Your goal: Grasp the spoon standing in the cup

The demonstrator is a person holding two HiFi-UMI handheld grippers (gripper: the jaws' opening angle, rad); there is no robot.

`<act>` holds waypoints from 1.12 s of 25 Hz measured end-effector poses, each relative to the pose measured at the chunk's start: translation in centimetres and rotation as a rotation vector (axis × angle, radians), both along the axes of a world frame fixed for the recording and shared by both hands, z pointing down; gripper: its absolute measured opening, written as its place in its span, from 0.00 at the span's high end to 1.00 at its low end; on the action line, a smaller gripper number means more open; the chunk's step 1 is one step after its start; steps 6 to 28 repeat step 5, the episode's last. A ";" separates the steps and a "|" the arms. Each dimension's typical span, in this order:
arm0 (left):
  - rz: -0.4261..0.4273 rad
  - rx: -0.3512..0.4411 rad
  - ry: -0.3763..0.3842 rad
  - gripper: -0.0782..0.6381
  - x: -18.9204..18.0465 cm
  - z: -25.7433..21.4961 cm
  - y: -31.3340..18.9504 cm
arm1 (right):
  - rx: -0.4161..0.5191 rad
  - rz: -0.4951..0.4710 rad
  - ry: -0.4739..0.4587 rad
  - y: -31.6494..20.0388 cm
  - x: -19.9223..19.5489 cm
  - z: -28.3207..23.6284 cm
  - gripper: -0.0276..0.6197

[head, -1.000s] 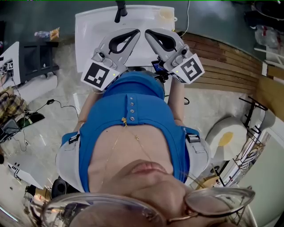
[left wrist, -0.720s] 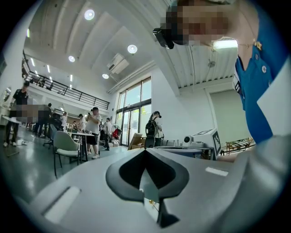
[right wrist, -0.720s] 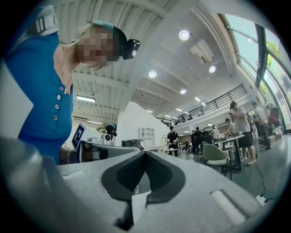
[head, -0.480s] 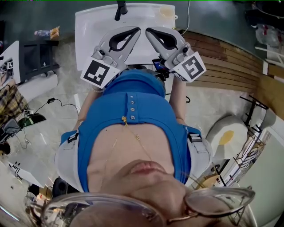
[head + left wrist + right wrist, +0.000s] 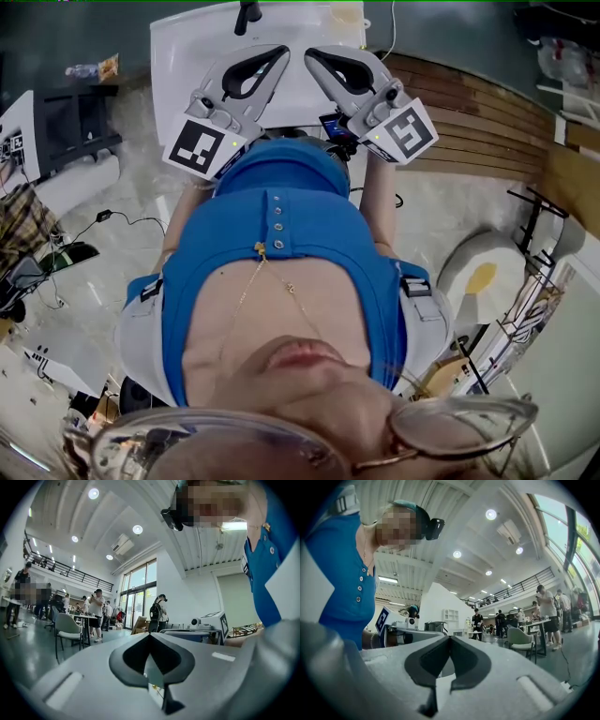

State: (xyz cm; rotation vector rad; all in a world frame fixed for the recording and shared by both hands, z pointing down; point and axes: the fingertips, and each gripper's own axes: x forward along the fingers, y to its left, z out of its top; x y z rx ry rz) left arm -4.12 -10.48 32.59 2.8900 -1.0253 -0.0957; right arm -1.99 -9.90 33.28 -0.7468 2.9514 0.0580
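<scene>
Both grippers are held up in front of a person's blue shirt (image 5: 281,234), over the near edge of a white table (image 5: 178,56). My left gripper (image 5: 279,51) and right gripper (image 5: 311,54) have their jaw tips together, with nothing between them. In the left gripper view the left gripper (image 5: 150,637) points across a hall, and the right gripper (image 5: 450,638) does so in its own view. A pale cup-like thing (image 5: 348,13) stands at the table's far right edge. No spoon can be made out.
A dark upright object (image 5: 247,16) stands at the table's far edge. Wooden boards (image 5: 469,103) lie to the right, a black rack (image 5: 75,127) to the left, cables (image 5: 112,220) on the floor. People, chairs (image 5: 68,627) and tables fill the hall.
Both grippers have shifted slightly up and away in the head view, and the table edge sits higher in frame. Their jaws stay together.
</scene>
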 end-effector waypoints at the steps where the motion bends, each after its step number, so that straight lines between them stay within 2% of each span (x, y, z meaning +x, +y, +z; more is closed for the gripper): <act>1: 0.001 -0.001 0.001 0.89 0.0 0.0 0.0 | -0.001 0.000 0.002 0.0 0.0 0.0 0.96; 28: 0.007 -0.005 -0.003 0.89 -0.1 0.4 -0.1 | -0.003 0.004 0.010 -0.2 0.0 0.3 0.96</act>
